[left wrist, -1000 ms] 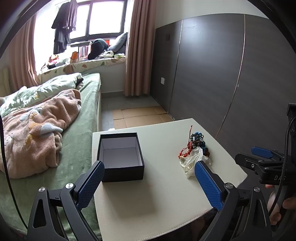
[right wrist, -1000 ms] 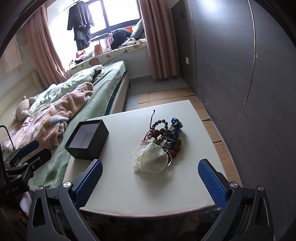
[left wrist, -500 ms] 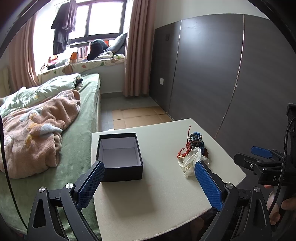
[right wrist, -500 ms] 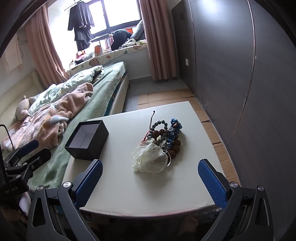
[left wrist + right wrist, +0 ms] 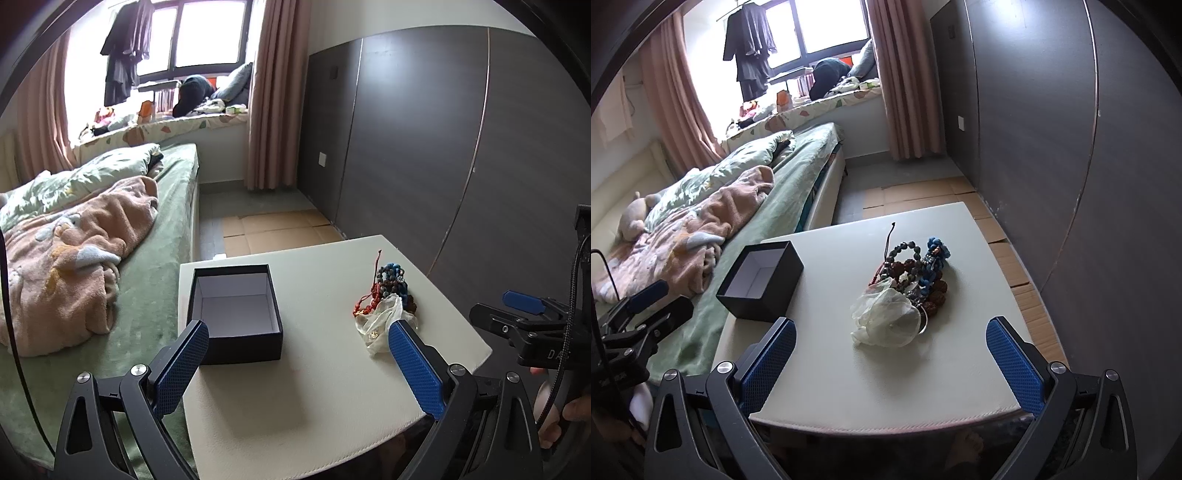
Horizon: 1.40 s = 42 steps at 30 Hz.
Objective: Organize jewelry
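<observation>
An open black box (image 5: 235, 312) with a pale empty inside stands at the left of the white table (image 5: 325, 387); it also shows in the right wrist view (image 5: 761, 282). A heap of bead bracelets (image 5: 918, 271) with a sheer white pouch (image 5: 886, 317) in front lies at the table's right, also in the left wrist view (image 5: 388, 295). My left gripper (image 5: 297, 363) is open and empty over the near table edge, between box and heap. My right gripper (image 5: 892, 363) is open and empty, just short of the pouch.
A bed (image 5: 110, 236) with green sheet and pink blanket runs along the table's left side. A dark panelled wall (image 5: 443, 147) stands to the right. Cardboard sheets (image 5: 277, 230) lie on the floor beyond the table. The right gripper body (image 5: 532, 325) shows at the left wrist view's right edge.
Both views have drifted very slightly; the grippers stay open and the box and jewelry have not moved.
</observation>
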### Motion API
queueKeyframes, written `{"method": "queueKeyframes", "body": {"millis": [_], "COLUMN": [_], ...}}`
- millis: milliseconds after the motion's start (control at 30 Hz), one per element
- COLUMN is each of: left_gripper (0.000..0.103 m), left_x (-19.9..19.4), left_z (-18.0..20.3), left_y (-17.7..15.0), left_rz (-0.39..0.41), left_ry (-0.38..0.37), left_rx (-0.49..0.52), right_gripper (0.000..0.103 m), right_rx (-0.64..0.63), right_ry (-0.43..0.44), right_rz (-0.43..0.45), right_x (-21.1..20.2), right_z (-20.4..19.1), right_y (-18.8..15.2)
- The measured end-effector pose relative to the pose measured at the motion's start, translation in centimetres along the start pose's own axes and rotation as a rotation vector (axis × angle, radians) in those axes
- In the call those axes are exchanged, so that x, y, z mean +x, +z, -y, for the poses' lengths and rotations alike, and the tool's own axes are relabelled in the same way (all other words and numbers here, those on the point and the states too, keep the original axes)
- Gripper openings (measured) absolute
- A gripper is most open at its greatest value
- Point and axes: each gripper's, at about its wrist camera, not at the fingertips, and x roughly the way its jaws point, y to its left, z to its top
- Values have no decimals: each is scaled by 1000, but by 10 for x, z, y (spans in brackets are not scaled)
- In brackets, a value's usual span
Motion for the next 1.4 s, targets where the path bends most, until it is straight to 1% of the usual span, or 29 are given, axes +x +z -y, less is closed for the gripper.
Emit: {"method": "queueKeyframes", "body": {"millis": [167,367,500,567,700,933,967,1033,1133,1167,1267,1300,1367,1400], "left_gripper": [98,98,98,98,98,98,96,86,77,76,68,63,46,23], "left_x": [10,31,48,59,76,100,104,113,129,133,145,148,156,160], "left_z": [4,8,11,17,30,59,62,68,70,70,71,71,71,70], "left_y": [5,13,16,17,15,9,8,5,-1,-2,-6,-6,-8,-9], "left_rz": [-5,-15,-39,-52,-87,-136,-148,-177,-229,-242,-258,-263,-283,-298], "left_ry": [-8,-31,-90,-103,-158,-222,-230,-237,-250,-257,-255,-254,-258,-262], "left_rx": [2,-11,-23,-16,-10,48,57,72,62,52,43,45,47,46], "right_gripper": [103,103,103,103,103,103,103,103,103,103,103,103,103,103], "right_rx": [16,96,168,199,261,330,334,343,361,369,395,402,415,420], "right_ry": [-11,-2,0,-3,4,32,33,36,40,41,53,57,62,64], "right_rz": [-5,-23,-36,-43,-53,-70,-69,-65,-61,-61,-63,-65,-74,-78], "right_x": [4,11,18,21,27,38,39,40,43,43,48,50,55,58], "right_z": [3,23,37,44,58,70,71,73,78,79,82,84,84,84], "right_y": [2,13,18,20,24,27,29,30,32,32,34,35,36,37]}}
